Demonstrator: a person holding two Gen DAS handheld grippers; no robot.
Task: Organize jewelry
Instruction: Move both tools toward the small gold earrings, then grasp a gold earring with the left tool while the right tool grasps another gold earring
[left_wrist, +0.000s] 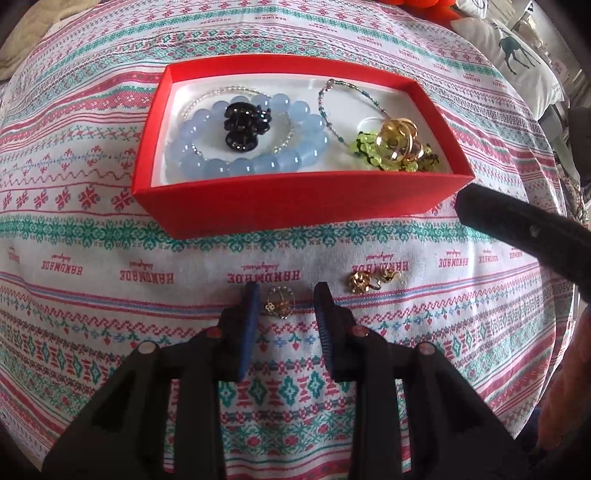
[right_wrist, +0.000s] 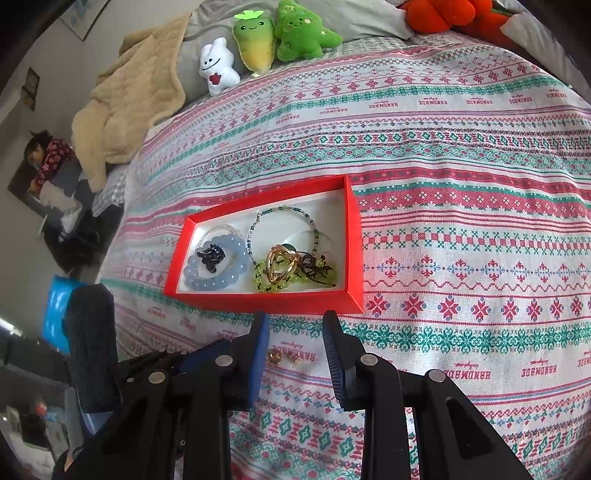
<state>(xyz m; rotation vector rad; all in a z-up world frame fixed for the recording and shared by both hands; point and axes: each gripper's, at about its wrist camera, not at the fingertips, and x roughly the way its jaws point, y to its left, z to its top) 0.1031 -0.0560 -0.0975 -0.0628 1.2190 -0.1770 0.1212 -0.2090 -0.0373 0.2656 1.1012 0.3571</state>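
Note:
A red jewelry box (left_wrist: 258, 206) (right_wrist: 354, 236) sits on the patterned cloth. It holds a blue bead bracelet (left_wrist: 255, 162) (right_wrist: 221, 280), a black hair claw (left_wrist: 245, 125) (right_wrist: 211, 256), a thin beaded bracelet (left_wrist: 332, 88), a green bead piece (left_wrist: 365, 146) and gold rings (left_wrist: 397, 138) (right_wrist: 282, 264). My left gripper (left_wrist: 287, 295) is open, its fingers either side of a small gold and pearl ring (left_wrist: 279, 304) on the cloth. Gold earrings (left_wrist: 371, 279) (right_wrist: 284, 356) lie to its right. My right gripper (right_wrist: 295, 325) is open above the earrings.
Plush toys (right_wrist: 273, 33) and a beige blanket (right_wrist: 125, 110) lie at the far end of the bed. An orange plush (right_wrist: 439, 13) sits at the top right. The right gripper's body (left_wrist: 517, 229) shows at the right of the left wrist view.

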